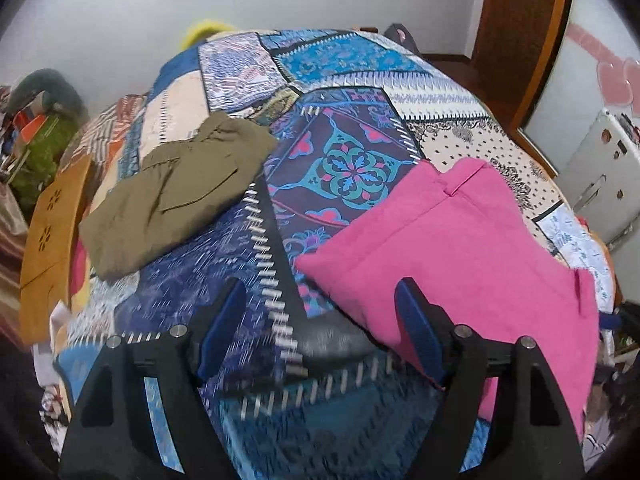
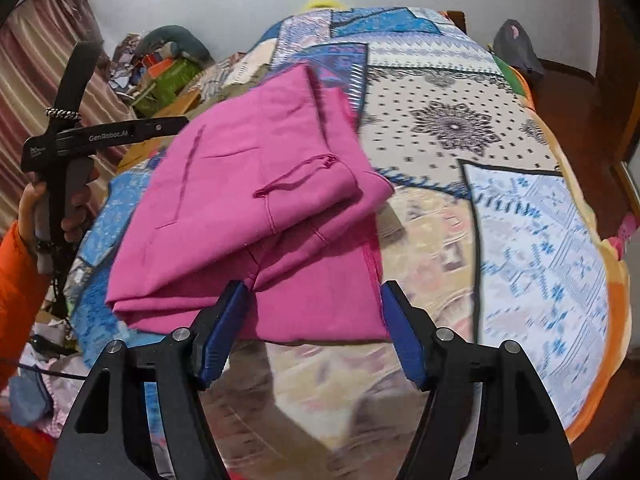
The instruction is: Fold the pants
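Observation:
Pink pants (image 1: 460, 248) lie folded on the patchwork bedspread (image 1: 340, 168), to the right in the left wrist view. They also fill the middle of the right wrist view (image 2: 248, 208), folded in layers with a pocket showing. My left gripper (image 1: 320, 292) is open and empty, above the bedspread just left of the pink pants. My right gripper (image 2: 312, 292) is open and empty, at the near edge of the pink pants. The left gripper's body (image 2: 76, 136) shows at the far left of the right wrist view, held in a hand.
Folded olive pants (image 1: 176, 192) lie on the bed to the left. A wooden board (image 1: 48, 240) and clutter (image 1: 36, 140) sit beside the bed on the left. A wooden door frame (image 1: 520, 40) and a white appliance (image 1: 600, 168) stand at the right.

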Available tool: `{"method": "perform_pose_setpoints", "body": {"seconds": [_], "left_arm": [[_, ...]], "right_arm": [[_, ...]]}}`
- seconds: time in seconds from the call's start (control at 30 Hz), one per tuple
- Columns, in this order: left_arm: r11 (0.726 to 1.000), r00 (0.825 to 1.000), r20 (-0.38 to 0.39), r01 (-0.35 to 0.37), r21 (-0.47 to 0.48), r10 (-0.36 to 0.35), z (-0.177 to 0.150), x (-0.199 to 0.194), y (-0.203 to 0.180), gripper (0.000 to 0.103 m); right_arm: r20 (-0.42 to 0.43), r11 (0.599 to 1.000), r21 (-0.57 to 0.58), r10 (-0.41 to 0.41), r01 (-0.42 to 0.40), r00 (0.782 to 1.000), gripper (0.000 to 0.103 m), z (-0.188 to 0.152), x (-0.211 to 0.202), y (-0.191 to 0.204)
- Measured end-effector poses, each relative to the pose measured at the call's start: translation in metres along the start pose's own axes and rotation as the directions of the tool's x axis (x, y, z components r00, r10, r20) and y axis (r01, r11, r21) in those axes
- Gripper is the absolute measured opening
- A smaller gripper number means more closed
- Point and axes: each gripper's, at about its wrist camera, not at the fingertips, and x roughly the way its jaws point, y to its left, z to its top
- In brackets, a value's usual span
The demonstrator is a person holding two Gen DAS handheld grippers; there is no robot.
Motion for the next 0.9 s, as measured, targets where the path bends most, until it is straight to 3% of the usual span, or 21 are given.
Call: {"method": "perform_pose_setpoints", "body": {"seconds": [0.13,0.27,0.47,0.7,0.8,0.9], "left_arm": [[0.999,0.999,-0.013,0.03,0.016,-0.029,0.01,0.025,0.003,0.079],[0.994,0.994,-0.021,0.104,-0.016,-0.104,0.015,0.044,0.013,0.081],[0.983,0.983,-0.033,0.179,-0.036,-0.181,0.018,0.061,0.017,0.078],[0.966,0.97,-0.019,0.238,-0.105,-0.241,0.013,0.068,0.029,0.06],[0.963,0.967,-0.014,0.252,-0.096,-0.255,0.013,0.065,0.025,0.041],[0.973,0.975,0.003,0.224,-0.059,-0.224,0.014,0.059,0.017,0.029]], "right_arm": [[0.004,0.999,0.007,-0.046,0.046,0.999,0.064,0.013,0.005,-0.015],[0.001,0.998,0.01,-0.067,0.067,0.998,0.064,0.023,0.012,-0.028],[0.004,0.992,0.008,-0.129,0.129,0.992,0.064,0.044,0.028,-0.047],[0.007,0.985,-0.006,-0.173,0.173,0.985,0.064,0.064,0.044,-0.063],[0.012,0.988,0.014,-0.156,0.156,0.988,0.063,0.065,0.042,-0.065],[0.019,0.986,0.01,-0.166,0.166,0.986,0.063,0.063,0.04,-0.062]]}}
